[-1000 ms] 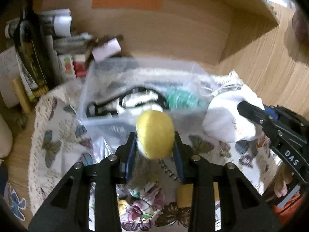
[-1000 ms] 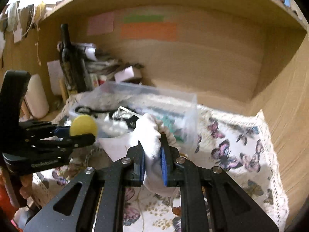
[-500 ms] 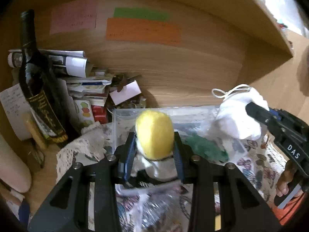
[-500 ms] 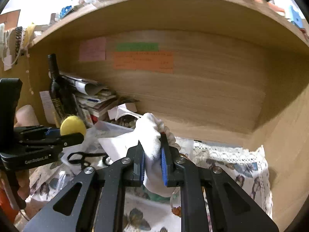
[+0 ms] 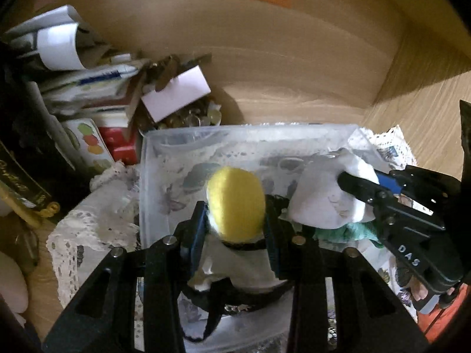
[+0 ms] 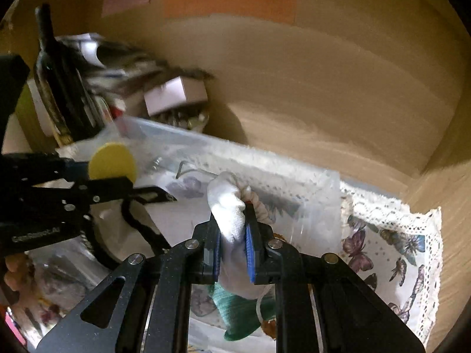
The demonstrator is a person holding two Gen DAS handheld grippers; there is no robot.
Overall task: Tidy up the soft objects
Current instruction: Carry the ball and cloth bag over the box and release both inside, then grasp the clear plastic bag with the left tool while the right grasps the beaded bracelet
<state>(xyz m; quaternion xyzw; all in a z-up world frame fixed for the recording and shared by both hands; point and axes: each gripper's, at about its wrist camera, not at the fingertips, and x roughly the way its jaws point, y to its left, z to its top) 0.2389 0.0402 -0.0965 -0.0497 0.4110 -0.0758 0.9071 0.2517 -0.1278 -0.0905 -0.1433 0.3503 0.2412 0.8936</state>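
Observation:
My left gripper (image 5: 235, 229) is shut on a yellow soft ball (image 5: 235, 203) with white cloth under it, held over the clear plastic bin (image 5: 164, 144). It shows at the left of the right wrist view (image 6: 113, 161). My right gripper (image 6: 232, 232) is shut on a white cloth bundle (image 6: 226, 197) over the bin's right part; it shows in the left wrist view (image 5: 323, 200). A teal soft item (image 6: 238, 309) and a black strap (image 6: 138, 226) lie in the bin.
The bin stands on a butterfly-print lace cloth (image 6: 391, 247) in a wooden alcove. A dark bottle (image 6: 56, 76), stacked papers and boxes (image 5: 88, 82) and a jar of coins (image 5: 188, 117) crowd the back left. The wooden back wall (image 5: 279, 58) is close behind.
Both grippers have moved forward and down, from above the bin's front to over its inside, still holding the yellow ball and the white bundle.

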